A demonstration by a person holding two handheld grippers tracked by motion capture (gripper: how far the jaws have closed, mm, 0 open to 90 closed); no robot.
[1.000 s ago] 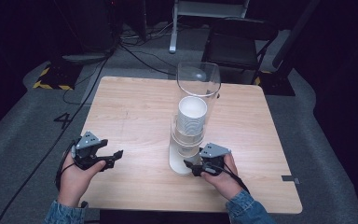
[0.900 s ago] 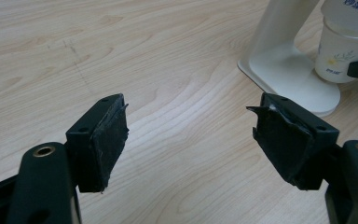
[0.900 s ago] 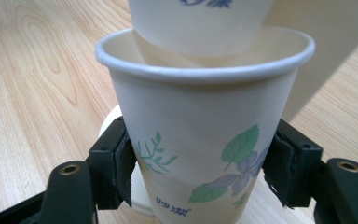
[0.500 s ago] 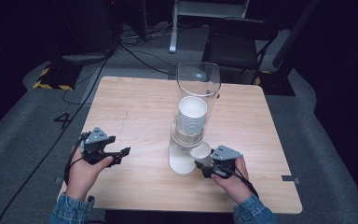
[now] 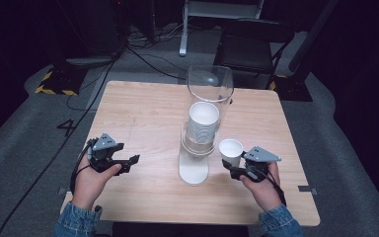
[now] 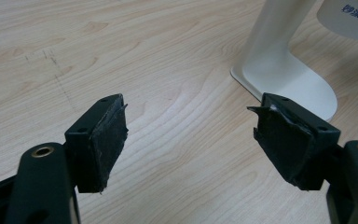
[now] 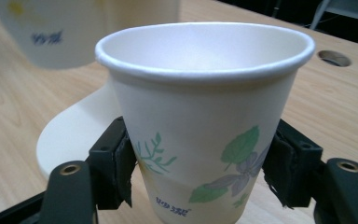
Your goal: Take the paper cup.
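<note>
The right tongs [image 7: 200, 182] pinched a paper cup [image 7: 205, 121] low on its wall; a harder squeeze could have crumpled it. The left tongs [image 6: 191, 140] gaped wide, empty, at the frame's lower left.

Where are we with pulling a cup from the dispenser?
Done: one paper cup is out of the cup dispenser, upright. In hand: the right gripper is shut on it beside the base. Left: setting it on the table; the left gripper is open and empty.

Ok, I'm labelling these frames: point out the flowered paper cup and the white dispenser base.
Flowered white paper cup [image 7: 205, 140], right gripper view, on its printed side wall.
White flat dispenser base [image 6: 293, 86], left gripper view, on its top face.
</note>
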